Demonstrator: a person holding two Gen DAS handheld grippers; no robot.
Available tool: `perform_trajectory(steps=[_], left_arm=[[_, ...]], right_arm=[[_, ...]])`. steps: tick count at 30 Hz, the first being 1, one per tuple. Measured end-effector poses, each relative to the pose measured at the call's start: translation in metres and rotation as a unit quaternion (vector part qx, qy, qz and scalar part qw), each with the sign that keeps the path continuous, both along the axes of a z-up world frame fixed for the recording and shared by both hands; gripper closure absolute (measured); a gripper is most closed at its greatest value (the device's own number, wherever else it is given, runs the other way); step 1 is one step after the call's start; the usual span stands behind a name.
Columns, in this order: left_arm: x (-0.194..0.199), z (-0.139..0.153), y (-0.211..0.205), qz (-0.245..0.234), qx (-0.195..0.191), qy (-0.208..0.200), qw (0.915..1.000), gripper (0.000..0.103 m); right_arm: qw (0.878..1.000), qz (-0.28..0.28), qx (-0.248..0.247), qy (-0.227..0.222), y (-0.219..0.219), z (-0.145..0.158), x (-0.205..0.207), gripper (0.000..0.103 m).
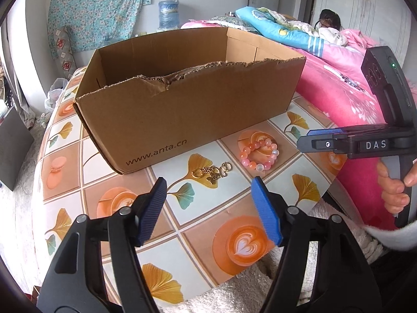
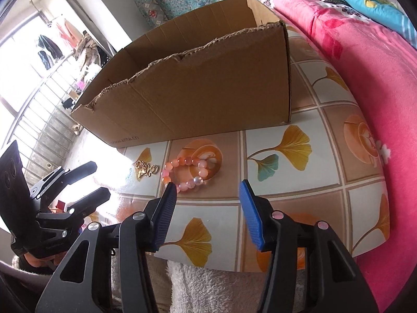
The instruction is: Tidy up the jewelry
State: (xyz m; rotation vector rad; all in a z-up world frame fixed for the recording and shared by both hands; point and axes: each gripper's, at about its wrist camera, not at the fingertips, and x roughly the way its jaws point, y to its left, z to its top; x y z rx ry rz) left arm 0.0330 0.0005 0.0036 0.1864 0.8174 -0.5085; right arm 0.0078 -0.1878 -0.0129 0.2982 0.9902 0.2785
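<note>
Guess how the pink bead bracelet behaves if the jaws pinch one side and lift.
The bead bracelet is probably strung on cord, so it would likely sag into a hanging loop. Its round, glossy beads may slip or rotate between the pads. Lying flat on the tabletop, it looks unlikely to roll.

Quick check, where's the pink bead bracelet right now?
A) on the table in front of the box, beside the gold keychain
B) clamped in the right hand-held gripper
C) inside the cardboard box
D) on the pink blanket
A: the pink bead bracelet lies flat on the patterned table in front of the cardboard box, next to the gold keychain; neither hand-held gripper is touching it.
</note>
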Motion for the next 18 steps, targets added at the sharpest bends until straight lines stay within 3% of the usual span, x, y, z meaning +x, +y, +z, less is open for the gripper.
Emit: perform_trajectory(steps=[6,12,18], left_arm=[[0.021,-0.015,-0.004,-0.021,0.033,0.0,0.9992,0.073],[0.039,-0.029,-0.005,-0.042,0.069,0.006,0.9967,0.077],[0.046,-0.032,-0.005,-0.062,0.065,0.01,0.9959,0.077]], right_arm=[[0.999,0.042,-0.01,0.001,0.029,-0.007,0.003,0.064],[0.995,0.095,-0.014,-0.003,0.059,-0.01,0.008,0.066],[0.99,0.144,-0.008,-0.005,0.085,-0.013,0.013,0.074]])
